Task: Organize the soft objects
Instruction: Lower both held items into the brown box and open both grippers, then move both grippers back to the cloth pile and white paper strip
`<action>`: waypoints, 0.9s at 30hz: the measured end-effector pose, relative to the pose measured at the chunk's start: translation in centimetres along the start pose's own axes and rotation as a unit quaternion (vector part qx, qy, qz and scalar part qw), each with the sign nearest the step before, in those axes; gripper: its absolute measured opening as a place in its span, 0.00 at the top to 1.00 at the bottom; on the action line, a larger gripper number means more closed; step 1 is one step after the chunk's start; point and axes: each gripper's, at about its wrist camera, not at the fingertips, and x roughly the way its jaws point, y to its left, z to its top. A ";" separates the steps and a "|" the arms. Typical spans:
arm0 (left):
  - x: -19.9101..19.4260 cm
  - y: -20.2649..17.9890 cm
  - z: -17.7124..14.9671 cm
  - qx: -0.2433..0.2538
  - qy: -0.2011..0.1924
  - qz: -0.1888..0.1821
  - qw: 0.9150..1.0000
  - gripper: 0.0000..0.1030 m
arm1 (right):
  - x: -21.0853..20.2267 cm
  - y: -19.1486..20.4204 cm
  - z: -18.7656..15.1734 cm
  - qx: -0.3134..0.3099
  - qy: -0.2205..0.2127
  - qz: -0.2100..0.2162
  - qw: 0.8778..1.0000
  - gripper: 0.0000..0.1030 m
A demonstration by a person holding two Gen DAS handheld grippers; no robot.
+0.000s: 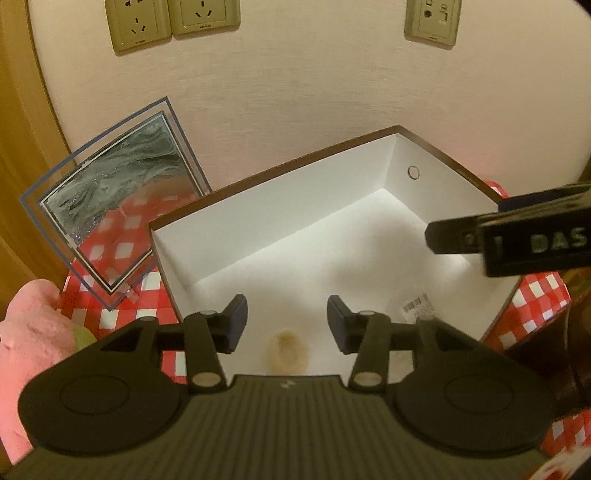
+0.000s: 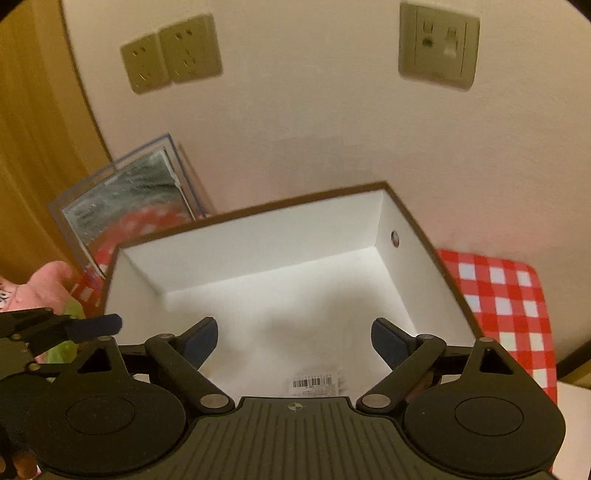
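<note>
An open white box (image 1: 236, 236) with a brown rim stands on the red checked cloth. My left gripper (image 1: 287, 321) hangs open over its near end, nothing between the fingers. A small round beige patch (image 1: 287, 350), a soft thing or a mark, lies on the box floor just below them. A pink plush toy (image 1: 26, 350) sits left of the box. My right gripper (image 2: 293, 339) is open over the same box (image 2: 258, 236), also with nothing in it. The pink plush (image 2: 40, 288) shows at the left, behind a finger of my left gripper (image 2: 96, 326).
A glass picture frame (image 1: 114, 206) leans against the wall left of the box (image 2: 129, 199). A barcode label (image 2: 314, 382) lies on the box floor. Checked cloth (image 2: 498, 295) extends right of the box. Wall sockets (image 1: 170, 22) sit above. A wooden panel (image 2: 29, 147) bounds the left.
</note>
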 end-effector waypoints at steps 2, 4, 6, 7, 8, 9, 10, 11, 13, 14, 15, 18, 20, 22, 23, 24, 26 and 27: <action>-0.6 -0.2 -0.2 0.003 -0.003 0.000 1.000 0.57 | -1.3 0.2 -0.4 -0.002 -0.013 0.005 1.000 0.13; -1.5 -0.5 -0.4 0.007 -0.005 -0.002 1.000 0.57 | -2.6 0.5 -1.0 -0.006 -0.027 0.014 1.000 0.13; -2.5 -0.7 -0.7 0.008 -0.009 -0.004 1.000 0.57 | -4.1 0.9 -1.6 -0.008 -0.042 0.022 0.999 0.13; -3.1 -0.8 -0.8 0.007 -0.013 -0.007 1.000 0.57 | -4.8 1.1 -1.9 -0.009 -0.048 0.026 0.998 0.13; -3.8 -0.8 -1.0 0.006 -0.014 -0.009 1.000 0.57 | -5.5 1.3 -2.2 -0.010 -0.054 0.031 0.998 0.13; -4.3 -0.9 -1.2 0.005 -0.015 -0.008 1.000 0.57 | -6.5 1.4 -2.7 -0.011 -0.061 0.036 0.997 0.13; -5.0 -1.0 -1.4 0.004 -0.018 -0.008 1.000 0.57 | -7.3 1.5 -3.1 -0.011 -0.067 0.038 0.997 0.13; -5.7 -1.2 -1.6 0.004 -0.021 -0.008 1.000 0.57 | -8.0 1.6 -3.5 -0.011 -0.072 0.042 0.996 0.13; -7.2 -1.5 -2.0 0.005 -0.027 -0.004 1.000 0.57 | -9.8 1.6 -4.5 -0.009 -0.084 0.053 0.995 0.13; -8.0 -1.7 -2.3 0.004 -0.030 -0.002 1.000 0.57 | -10.8 1.5 -5.2 -0.008 -0.090 0.057 0.994 0.13; -8.8 -1.9 -2.7 0.002 -0.033 0.000 0.999 0.57 | -11.6 1.5 -5.7 -0.007 -0.095 0.059 0.994 0.13; -11.4 -2.6 -3.9 0.001 -0.041 -0.002 0.999 0.56 | -14.2 1.3 -7.7 -0.009 -0.107 0.069 0.992 0.13; -13.1 -3.2 -4.9 -0.001 -0.045 0.002 0.999 0.56 | -16.1 1.0 -9.4 -0.013 -0.116 0.067 0.991 0.13; -14.6 -3.7 -6.0 -0.003 -0.046 0.002 0.999 0.56 | -17.5 0.7 -10.8 -0.011 -0.117 0.071 0.991 0.13; -15.3 -4.1 -6.6 -0.005 -0.047 0.001 0.999 0.56 | -18.2 0.3 -11.6 -0.007 -0.117 0.076 0.990 0.13; -16.0 -4.5 -7.2 -0.008 -0.046 -0.001 0.999 0.56 | -18.9 0.1 -12.3 -0.003 -0.116 0.079 0.990 0.13; -17.4 -5.4 -8.5 -0.013 -0.044 -0.008 0.999 0.56 | -20.3 -0.5 -13.7 0.006 -0.117 0.079 0.990 0.13; -18.0 -5.8 -9.2 -0.016 -0.043 -0.010 0.999 0.56 | -20.9 -0.7 -14.5 0.008 -0.117 0.079 0.990 0.13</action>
